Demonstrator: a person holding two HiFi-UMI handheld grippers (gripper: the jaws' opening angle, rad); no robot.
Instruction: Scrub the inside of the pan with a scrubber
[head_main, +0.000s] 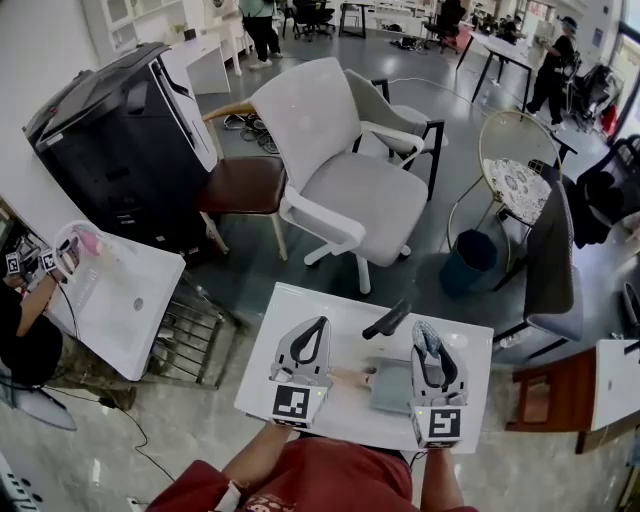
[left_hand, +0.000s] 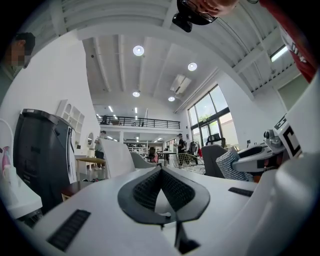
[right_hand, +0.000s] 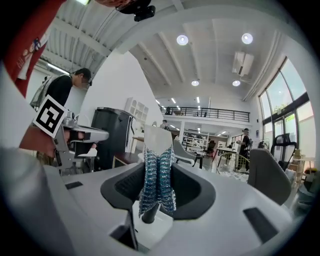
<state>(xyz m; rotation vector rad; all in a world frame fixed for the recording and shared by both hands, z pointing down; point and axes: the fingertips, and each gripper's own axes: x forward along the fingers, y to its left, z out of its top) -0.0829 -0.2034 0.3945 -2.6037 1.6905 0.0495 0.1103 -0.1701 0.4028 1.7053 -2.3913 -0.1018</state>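
A small white square table (head_main: 300, 312) is seen at lower centre of the head view; a grey black-handled pan (head_main: 388, 390) is set on it.

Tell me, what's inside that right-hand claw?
A blue, glittery mesh scrubber, pinched between the right gripper's jaws and sticking up past them. The faces pressed against the jaw pads are covered, so how deep it sits cannot be seen.

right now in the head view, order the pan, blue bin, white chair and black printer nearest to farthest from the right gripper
From the right gripper:
1. pan, beside it on the table
2. blue bin, floor behind the table
3. white chair, farther back, centre
4. black printer, far left
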